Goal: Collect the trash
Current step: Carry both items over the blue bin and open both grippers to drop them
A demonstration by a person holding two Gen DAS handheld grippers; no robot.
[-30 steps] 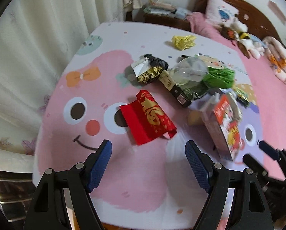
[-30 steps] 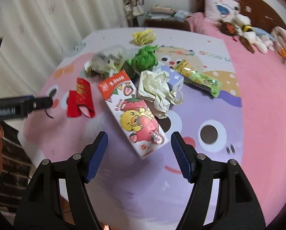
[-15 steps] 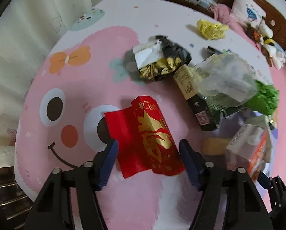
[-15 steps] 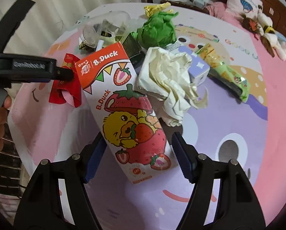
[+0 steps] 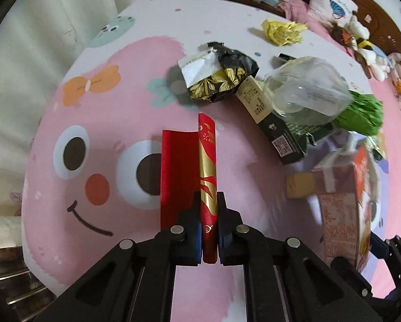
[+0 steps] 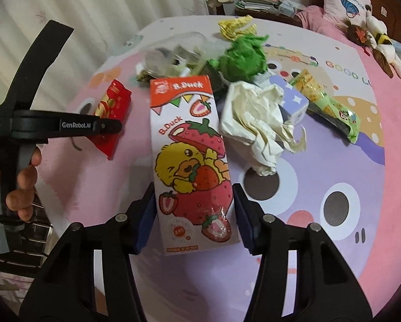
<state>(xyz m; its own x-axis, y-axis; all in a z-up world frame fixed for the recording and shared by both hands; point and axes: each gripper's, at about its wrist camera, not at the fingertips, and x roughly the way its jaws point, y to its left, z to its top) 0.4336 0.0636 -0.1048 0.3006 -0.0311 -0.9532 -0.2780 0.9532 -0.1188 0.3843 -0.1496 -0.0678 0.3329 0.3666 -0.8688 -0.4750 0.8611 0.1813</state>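
My left gripper [image 5: 208, 206] is shut on a red and gold paper envelope [image 5: 179, 174], pinching its folded edge so it stands upright over the pink cartoon bedspread [image 5: 106, 123]. In the right wrist view, the same envelope [image 6: 111, 102] hangs at the left gripper's tip [image 6: 111, 127], which a hand holds. My right gripper [image 6: 195, 209] is shut on the lower end of a strawberry-and-duck drink carton [image 6: 189, 147], one finger against each side. The left wrist view shows this carton [image 5: 340, 214] blurred at the right.
Several pieces of trash lie heaped mid-bed: a black floral bag [image 5: 221, 77], a clear plastic container [image 5: 305, 91], a dark box [image 5: 278, 134], green paper [image 6: 243, 56], yellow paper [image 5: 283, 30], white crumpled paper [image 6: 254, 123], a purple box [image 6: 291, 99] and a green wrapper [image 6: 334, 110]. Curtains hang left.
Both grippers came down onto the bed and shut. The left took hold of the red envelope, folding it upright, and the right took hold of the duck carton.
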